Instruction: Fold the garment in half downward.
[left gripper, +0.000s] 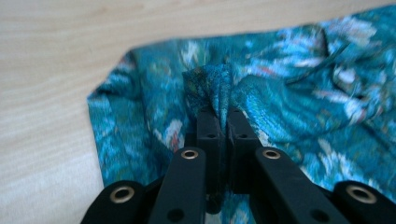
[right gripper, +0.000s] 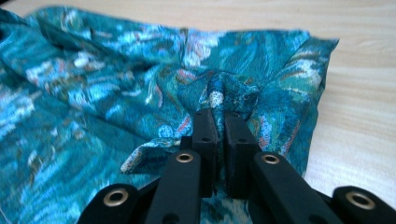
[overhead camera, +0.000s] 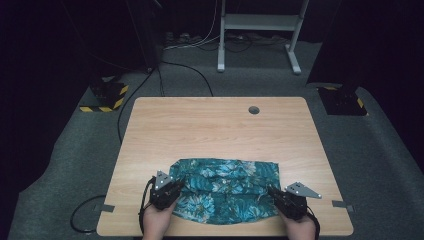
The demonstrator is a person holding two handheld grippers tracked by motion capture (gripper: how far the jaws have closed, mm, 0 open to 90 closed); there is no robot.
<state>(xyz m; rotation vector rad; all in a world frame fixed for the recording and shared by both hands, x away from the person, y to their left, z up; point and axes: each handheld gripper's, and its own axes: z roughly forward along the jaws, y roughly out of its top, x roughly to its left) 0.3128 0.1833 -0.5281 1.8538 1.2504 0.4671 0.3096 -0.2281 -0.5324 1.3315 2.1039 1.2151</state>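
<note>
Two hands enter from the near edge of the counter (overhead camera: 210, 120), each gripping a set of tongs. Left tongs (overhead camera: 176, 186) sit at the left end of a teal floral cloth (overhead camera: 225, 190), right tongs (overhead camera: 272, 191) at its right end, both angled inward toward the fabric. No writing or label can be read anywhere.

From the left gripper view, the left tongs (left gripper: 223, 112) are clenched on a raised pinch of the cloth (left gripper: 303, 93), the jaws pressed together with fabric bunched up between them. From the right gripper view, the right tongs (right gripper: 220, 114) are likewise clamped on a gathered fold of the cloth (right gripper: 93, 79) near its edge.

Cloth lies spread and rumpled along the near edge of the counter, about midway between its left and right corners. That counter is light wood with a round grommet hole (overhead camera: 254, 110) near the far edge. Grey carpet (overhead camera: 380, 150) surrounds it, with cables, a white frame (overhead camera: 260, 30) and hazard-striped stand bases (overhead camera: 105, 97) beyond, in a dark room.
</note>
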